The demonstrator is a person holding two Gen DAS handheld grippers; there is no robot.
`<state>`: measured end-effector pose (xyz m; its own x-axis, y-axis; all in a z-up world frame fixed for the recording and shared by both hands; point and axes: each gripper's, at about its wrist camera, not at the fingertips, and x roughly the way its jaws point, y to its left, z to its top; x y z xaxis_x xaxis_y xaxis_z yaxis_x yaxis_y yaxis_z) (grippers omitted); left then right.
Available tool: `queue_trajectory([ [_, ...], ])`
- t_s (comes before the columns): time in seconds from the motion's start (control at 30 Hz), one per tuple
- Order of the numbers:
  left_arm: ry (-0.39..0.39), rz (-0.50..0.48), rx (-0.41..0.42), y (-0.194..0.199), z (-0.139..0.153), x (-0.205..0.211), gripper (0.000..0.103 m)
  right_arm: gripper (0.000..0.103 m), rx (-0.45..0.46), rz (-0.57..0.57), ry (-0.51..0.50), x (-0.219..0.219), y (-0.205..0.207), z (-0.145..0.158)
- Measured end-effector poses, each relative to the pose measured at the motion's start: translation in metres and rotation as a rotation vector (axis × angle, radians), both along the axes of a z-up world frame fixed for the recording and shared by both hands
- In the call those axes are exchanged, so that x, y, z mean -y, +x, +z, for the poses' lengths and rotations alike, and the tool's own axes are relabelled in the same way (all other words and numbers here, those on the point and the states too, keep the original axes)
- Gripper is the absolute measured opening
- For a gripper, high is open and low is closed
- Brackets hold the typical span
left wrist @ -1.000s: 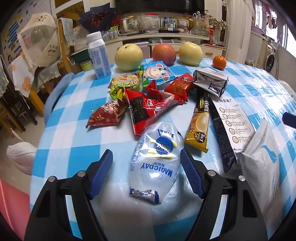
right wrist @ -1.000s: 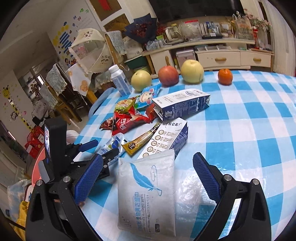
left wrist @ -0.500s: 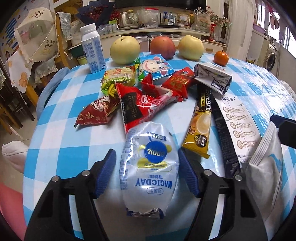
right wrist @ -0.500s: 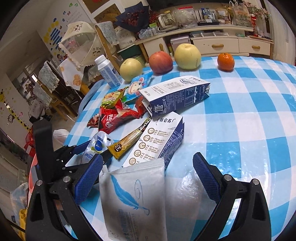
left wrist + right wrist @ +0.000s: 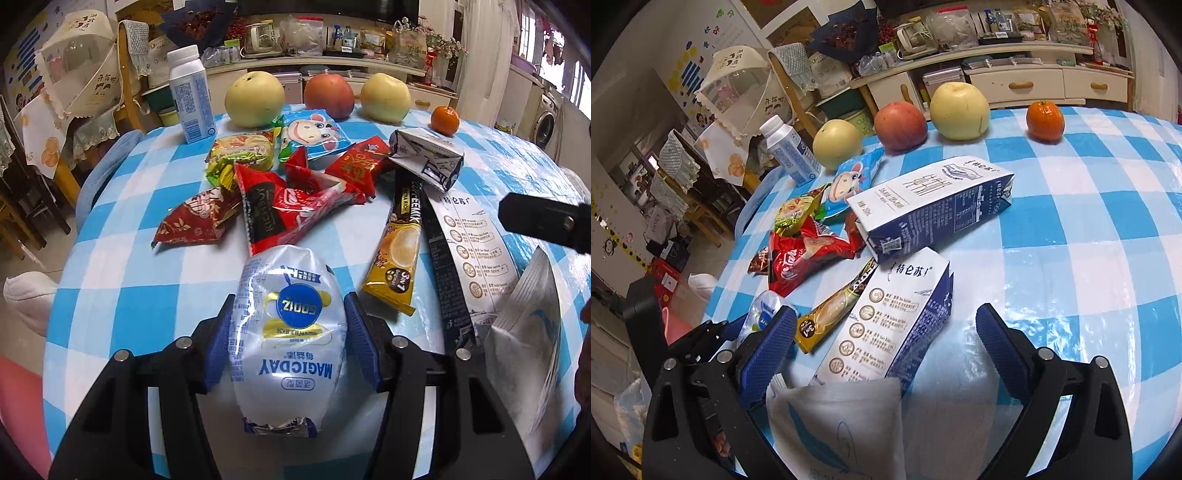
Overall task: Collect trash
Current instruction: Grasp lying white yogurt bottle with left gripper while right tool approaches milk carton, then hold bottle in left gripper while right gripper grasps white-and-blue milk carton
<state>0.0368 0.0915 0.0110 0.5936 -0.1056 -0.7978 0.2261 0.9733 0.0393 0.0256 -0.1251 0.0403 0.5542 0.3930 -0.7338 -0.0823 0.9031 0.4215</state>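
Checked worktop (image 5: 110, 295) carries wrappers. Left hand-held gripper (image 5: 288, 345) is closing around the white snack packet (image 5: 288, 332). Right hand-held gripper (image 5: 886, 354) stands spread over the white pouch (image 5: 834, 428).

Left claw (image 5: 288, 345): two matte black plastic arms of skeletal build with triangular cut-outs, each carrying a pair of round silver screw heads near the front and ending in a blue finger pad with a fine knurled texture. Right claw (image 5: 886, 345): same construction, black arms with long slot openings, silver screws in matching positions, and blue cross-hatched pads (image 5: 995, 341) of elongated, slightly curved shape. No cables, labels or printed markings are visible on either unit.
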Motion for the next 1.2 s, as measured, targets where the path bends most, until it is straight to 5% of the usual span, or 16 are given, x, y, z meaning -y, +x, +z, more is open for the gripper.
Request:
queue_trajectory([
  [0.07, 0.000, 0.011, 0.001, 0.000, 0.001, -0.004, 0.059, 0.096, -0.026, -0.005, 0.009, 0.002, 0.004, -0.005],
  [0.17, -0.012, 0.032, 0.010, -0.001, 0.006, -0.011, 0.059, 0.081, -0.063, 0.006, 0.008, -0.001, 0.009, -0.014],
  [0.33, -0.034, 0.055, 0.035, -0.003, 0.015, -0.020, 0.059, 0.076, -0.064, 0.035, -0.033, -0.013, 0.012, -0.019],
  [0.73, -0.045, 0.059, 0.027, -0.006, 0.015, -0.026, 0.059, 0.078, 0.023, 0.337, -0.185, -0.073, -0.010, -0.015],
  [0.97, -0.055, 0.104, 0.046, -0.007, 0.019, -0.039, 0.059, 0.088, 0.030, 0.364, -0.218, -0.086, -0.017, -0.014],
  [1.2, -0.061, 0.142, 0.066, -0.010, 0.024, -0.050, 0.059, 0.085, 0.042, 0.354, -0.280, -0.100, -0.018, -0.021],
])
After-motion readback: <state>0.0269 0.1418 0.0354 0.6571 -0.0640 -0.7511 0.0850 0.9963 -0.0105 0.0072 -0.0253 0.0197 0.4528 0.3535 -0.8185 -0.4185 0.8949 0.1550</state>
